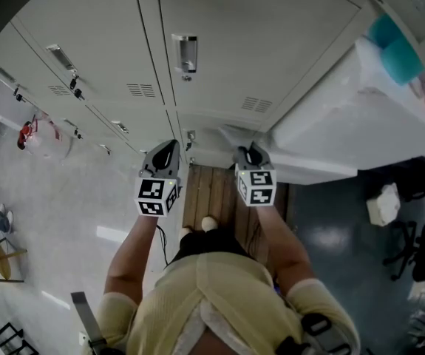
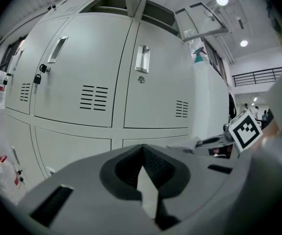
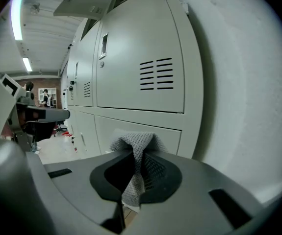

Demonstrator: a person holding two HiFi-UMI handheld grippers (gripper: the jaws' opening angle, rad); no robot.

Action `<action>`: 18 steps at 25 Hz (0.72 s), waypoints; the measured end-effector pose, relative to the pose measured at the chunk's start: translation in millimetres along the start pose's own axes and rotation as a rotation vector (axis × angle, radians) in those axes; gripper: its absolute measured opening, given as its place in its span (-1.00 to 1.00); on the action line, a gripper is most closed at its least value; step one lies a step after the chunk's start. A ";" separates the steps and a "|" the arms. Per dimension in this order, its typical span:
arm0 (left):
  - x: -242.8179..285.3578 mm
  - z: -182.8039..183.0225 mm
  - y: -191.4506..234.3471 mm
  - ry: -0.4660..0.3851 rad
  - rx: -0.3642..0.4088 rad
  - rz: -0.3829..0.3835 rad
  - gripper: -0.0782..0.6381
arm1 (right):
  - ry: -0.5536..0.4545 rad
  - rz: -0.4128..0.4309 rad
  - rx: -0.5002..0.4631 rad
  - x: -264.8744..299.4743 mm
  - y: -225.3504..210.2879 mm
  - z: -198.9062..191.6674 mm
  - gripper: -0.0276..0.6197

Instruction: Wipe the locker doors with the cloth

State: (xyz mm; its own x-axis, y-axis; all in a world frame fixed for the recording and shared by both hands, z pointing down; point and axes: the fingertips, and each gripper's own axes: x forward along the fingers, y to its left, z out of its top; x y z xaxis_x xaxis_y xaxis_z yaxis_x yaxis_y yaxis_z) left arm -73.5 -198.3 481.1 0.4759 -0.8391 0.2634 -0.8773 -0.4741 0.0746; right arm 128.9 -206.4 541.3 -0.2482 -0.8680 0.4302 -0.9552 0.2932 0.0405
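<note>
Light grey locker doors point(image 1: 249, 43) fill the wall in front of me, each with a recessed handle point(image 1: 185, 54) and vent slits. My right gripper point(image 1: 250, 151) is shut on a grey knitted cloth point(image 3: 137, 146), which bunches out above its jaws close to a lower locker door point(image 3: 145, 129). The cloth point(image 2: 191, 143) also shows as a pale fold in the left gripper view. My left gripper point(image 1: 169, 149) is held beside it at the same height, a little short of the lockers point(image 2: 155, 82). Its jaws point(image 2: 142, 149) meet at the tips with nothing between them.
A large white covered block point(image 1: 360, 117) stands tight against the lockers on the right, with teal items point(image 1: 393, 46) on top. I stand on a wooden platform point(image 1: 212, 194). Padlocks point(image 2: 38, 78) hang on the left doors; a spray bottle point(image 1: 27, 133) sits on the floor there. Chairs point(image 1: 419, 250) stand far right.
</note>
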 end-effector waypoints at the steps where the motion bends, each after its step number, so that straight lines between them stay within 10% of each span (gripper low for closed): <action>1: -1.5 -1.9 3.5 0.005 -0.004 0.009 -0.78 | -0.002 0.023 -0.004 0.7 9.6 -0.3 -0.87; 18: -62.4 -42.4 74.2 0.081 -0.078 0.229 -0.78 | 0.061 0.332 -0.087 62.5 146.9 2.8 -0.87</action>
State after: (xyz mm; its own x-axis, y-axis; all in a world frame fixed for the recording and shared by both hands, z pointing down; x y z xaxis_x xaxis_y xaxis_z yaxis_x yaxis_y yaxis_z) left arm -171.0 -169.8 511.0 0.2605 -0.8967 0.3578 -0.9653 -0.2496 0.0773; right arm -27.4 -218.7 571.6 -0.5307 -0.6946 0.4856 -0.8058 0.5911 -0.0351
